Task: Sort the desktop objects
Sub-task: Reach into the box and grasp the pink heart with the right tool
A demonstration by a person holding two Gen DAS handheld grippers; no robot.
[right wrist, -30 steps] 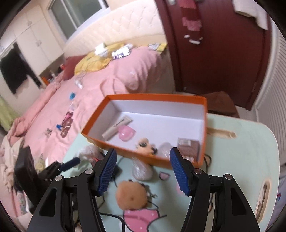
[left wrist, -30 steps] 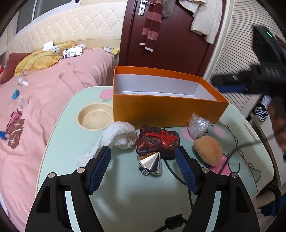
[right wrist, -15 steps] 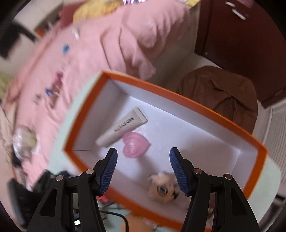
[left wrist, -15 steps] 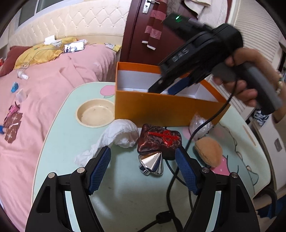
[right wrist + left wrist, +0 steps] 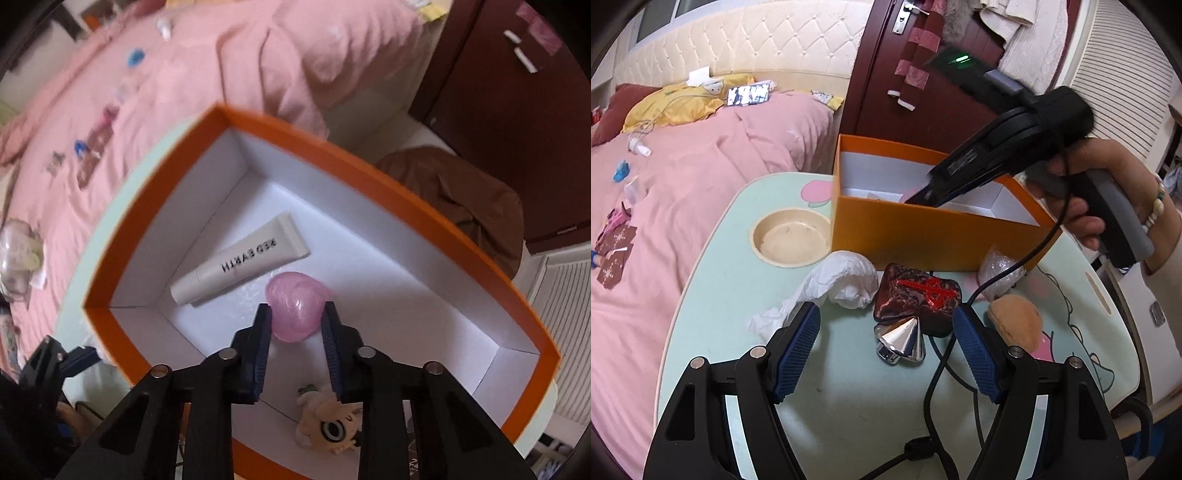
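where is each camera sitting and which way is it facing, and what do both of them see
Left wrist: on the left gripper, looking forward and down over the table at the orange box; shows its open jaws, the right gripper and the hand holding it.
Right wrist: on the right gripper, looking steeply down into the box; shows its jaws shut on the pink heart.
Shared: the box, table and pink bed.
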